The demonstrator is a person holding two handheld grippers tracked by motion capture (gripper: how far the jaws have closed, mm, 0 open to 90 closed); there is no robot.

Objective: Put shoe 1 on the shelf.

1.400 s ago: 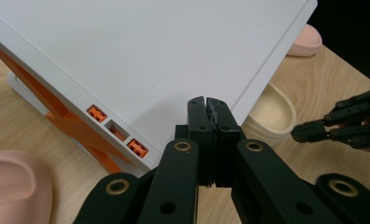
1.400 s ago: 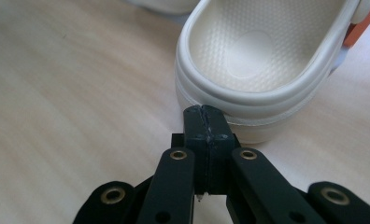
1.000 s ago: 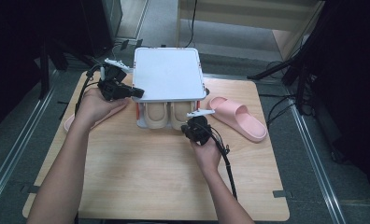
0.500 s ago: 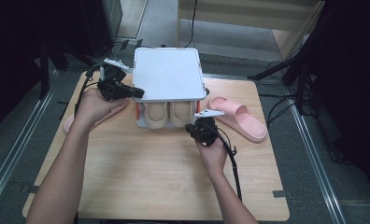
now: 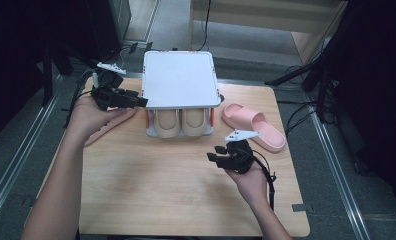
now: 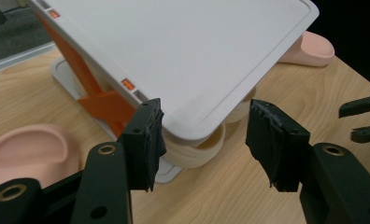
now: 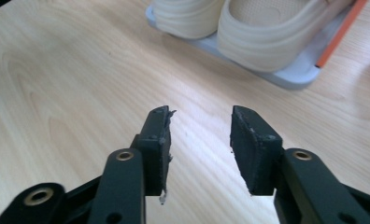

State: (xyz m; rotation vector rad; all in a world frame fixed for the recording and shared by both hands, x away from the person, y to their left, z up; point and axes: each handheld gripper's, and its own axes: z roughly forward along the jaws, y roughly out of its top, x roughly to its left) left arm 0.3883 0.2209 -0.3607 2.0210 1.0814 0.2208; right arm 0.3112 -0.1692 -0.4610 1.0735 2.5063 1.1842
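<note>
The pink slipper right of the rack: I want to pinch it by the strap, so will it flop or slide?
The pink slipper looks like thick one-piece moulded foam, so it is probably light and keeps its shape. Its broad strap may squash somewhat between the fingers. Lying flat on its sole on the smooth wooden table, a push would likely slide it, not tip it.

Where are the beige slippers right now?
In the high view, the beige slippers sit side by side on the rack's bottom shelf, mid-table, under its white top.
</note>
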